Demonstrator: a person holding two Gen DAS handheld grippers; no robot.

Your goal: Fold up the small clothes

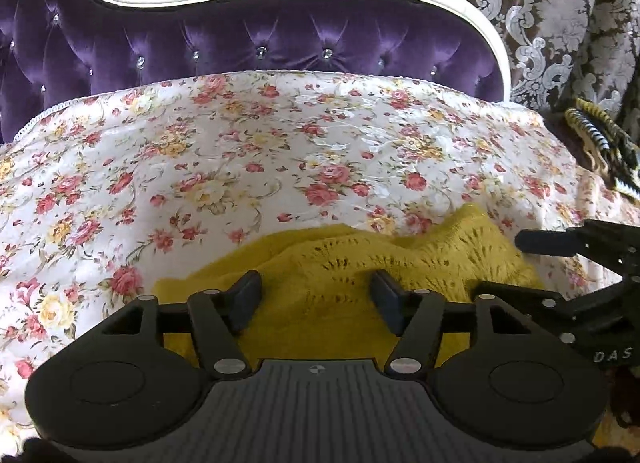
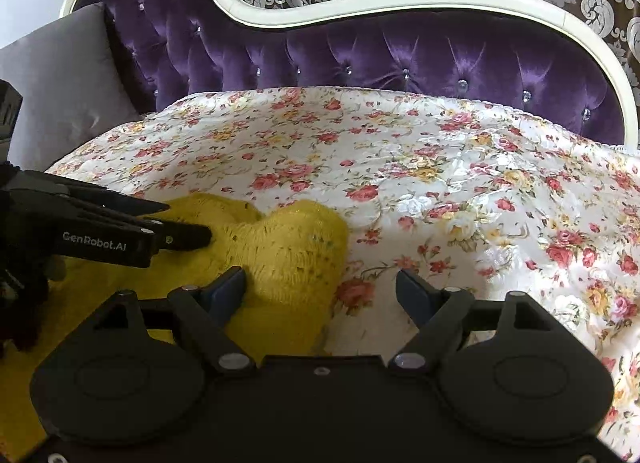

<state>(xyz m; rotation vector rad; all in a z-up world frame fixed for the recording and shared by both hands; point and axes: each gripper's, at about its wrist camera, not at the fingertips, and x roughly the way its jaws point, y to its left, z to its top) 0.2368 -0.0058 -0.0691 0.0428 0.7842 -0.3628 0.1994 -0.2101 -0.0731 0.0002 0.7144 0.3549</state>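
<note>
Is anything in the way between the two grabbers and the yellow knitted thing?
No, nothing visible is. The left gripper and the right gripper are both open, right over the yellow knit garment on the floral cover.

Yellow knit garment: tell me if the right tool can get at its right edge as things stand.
Probably yes. The right tool is open and straddles the edge of the yellow knit garment on the floral cover; nothing blocks it.
</note>
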